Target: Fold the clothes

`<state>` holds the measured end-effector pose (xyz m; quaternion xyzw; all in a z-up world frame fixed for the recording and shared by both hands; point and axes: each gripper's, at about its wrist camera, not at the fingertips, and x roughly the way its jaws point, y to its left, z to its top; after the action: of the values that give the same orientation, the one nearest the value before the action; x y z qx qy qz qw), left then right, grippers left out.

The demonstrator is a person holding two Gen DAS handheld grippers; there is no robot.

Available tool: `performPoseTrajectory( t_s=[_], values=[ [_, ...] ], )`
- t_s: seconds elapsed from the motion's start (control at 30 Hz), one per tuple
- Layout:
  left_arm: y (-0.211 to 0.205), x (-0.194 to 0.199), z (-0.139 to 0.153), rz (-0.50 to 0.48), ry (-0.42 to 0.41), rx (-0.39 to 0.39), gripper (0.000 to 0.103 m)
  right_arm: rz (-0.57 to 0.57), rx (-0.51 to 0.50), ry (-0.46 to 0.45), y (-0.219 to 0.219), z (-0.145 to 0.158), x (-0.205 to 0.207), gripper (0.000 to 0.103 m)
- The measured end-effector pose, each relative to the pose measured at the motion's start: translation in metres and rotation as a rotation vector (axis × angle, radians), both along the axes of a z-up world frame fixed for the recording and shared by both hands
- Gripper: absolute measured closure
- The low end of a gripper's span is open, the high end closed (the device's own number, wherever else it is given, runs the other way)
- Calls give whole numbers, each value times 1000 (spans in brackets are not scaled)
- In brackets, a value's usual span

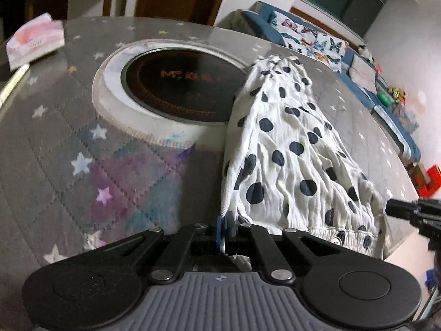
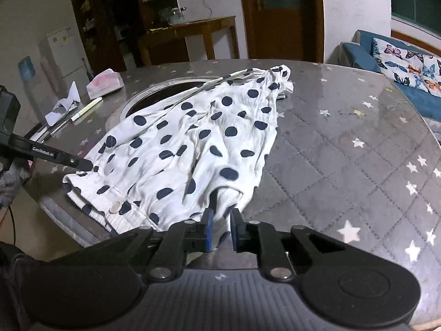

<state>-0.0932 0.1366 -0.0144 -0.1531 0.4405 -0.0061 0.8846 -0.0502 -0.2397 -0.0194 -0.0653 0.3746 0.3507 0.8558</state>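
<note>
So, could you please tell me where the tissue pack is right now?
The tissue pack lies at the table's far left edge in the left wrist view, beyond the round cooktop, with a pen beside it.

Dim, glary, fisheye-warped, slightly blurred

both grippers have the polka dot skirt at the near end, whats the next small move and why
Probably lift both corners together and carry them toward the far hem. The left gripper and right gripper each pinch the waistband end of the polka dot skirt, which lies flat and lengthwise on the table, partly over the round cooktop.
</note>
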Motion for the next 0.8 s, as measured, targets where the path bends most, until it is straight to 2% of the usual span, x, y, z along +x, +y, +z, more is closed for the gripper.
performPoseTrajectory(
  t_s=[0.07, 0.1, 0.13, 0.2, 0.4, 0.8],
  values=[
    [0, 4, 9, -9, -19, 30, 92, -13, 10, -11, -2, 8, 10, 87],
    [0, 6, 14, -11, -33, 48, 83, -19, 15, -17, -3, 12, 16, 83],
    [1, 9, 19, -13, -46, 67, 72, -25, 21, -23, -4, 16, 22, 82],
    [-1, 18, 27, -14, -69, 96, 56, -36, 25, -40, -4, 23, 36, 82],
    [-10, 66, 41, -33, -128, 156, 52, -47, 32, -85, 22, 31, 97, 76],
    [-39, 220, 27, -100, -151, 199, 53, -35, 18, -91, 92, 27, 223, 76]
  ],
)
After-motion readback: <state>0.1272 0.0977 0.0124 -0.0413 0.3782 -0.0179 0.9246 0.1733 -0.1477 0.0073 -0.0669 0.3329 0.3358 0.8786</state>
